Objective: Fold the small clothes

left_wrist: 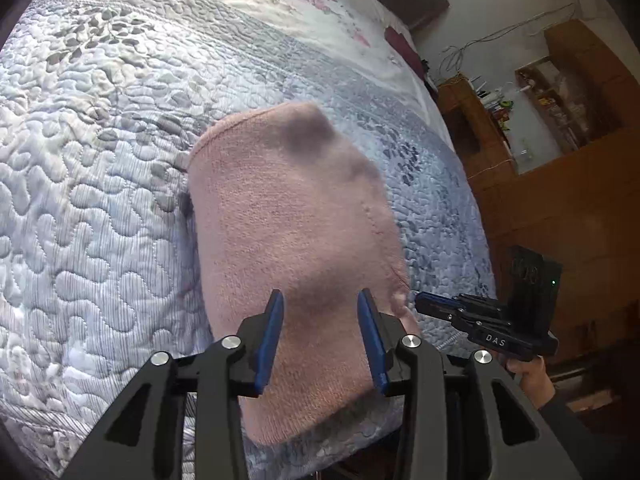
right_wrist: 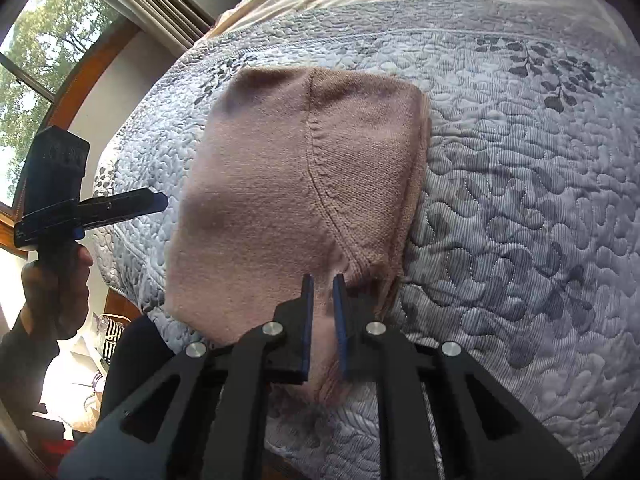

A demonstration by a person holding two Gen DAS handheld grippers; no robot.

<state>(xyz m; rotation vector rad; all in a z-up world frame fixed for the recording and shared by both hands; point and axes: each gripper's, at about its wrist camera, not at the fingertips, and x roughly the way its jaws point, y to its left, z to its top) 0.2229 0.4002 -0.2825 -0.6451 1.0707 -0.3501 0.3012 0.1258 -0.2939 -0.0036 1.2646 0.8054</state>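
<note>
Left gripper (left_wrist: 320,300) jaws apart above pink garment (left_wrist: 292,216) edge.

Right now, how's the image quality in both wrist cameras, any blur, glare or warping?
Left wrist view: strong fisheye bending, dark corners; the pink garment looks soft and smeared toward its far end, with a dim shadow patch. Right wrist view: sharper knit on the garment, the window is bright but trees still show.
</note>
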